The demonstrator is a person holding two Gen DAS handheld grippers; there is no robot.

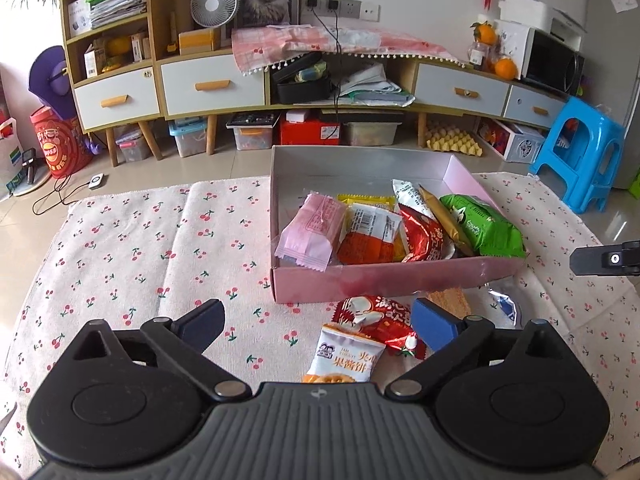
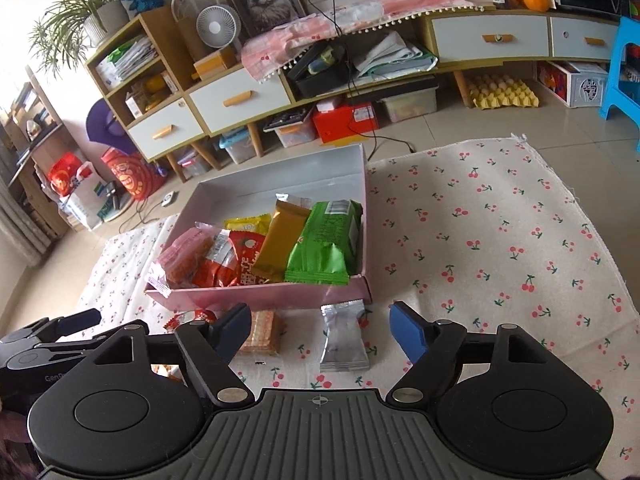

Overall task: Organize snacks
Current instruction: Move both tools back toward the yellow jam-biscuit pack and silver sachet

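A pink box (image 1: pixel 384 280) (image 2: pixel 256 294) on the cherry-print cloth holds several snack packets, among them a pink one (image 1: pixel 310 232), a green one (image 1: pixel 484 226) (image 2: pixel 326 240) and a gold one (image 2: pixel 280 242). My left gripper (image 1: pixel 320 326) stands open in front of the box. Between its fingers lie a red packet (image 1: pixel 374 322) and a white biscuit packet (image 1: pixel 344 356), untouched. My right gripper (image 2: pixel 320 330) is open too, over a silver packet (image 2: pixel 344 338) lying on the cloth. An orange wafer packet (image 2: pixel 262 330) lies beside its left finger.
A silver-blue packet (image 1: pixel 506 308) lies right of the left gripper. The cherry cloth (image 2: pixel 500 240) spreads wide to the right of the box. A blue stool (image 1: pixel 580 152) stands at the cloth's far right corner. A low cabinet (image 1: pixel 216 88) with drawers lines the wall behind.
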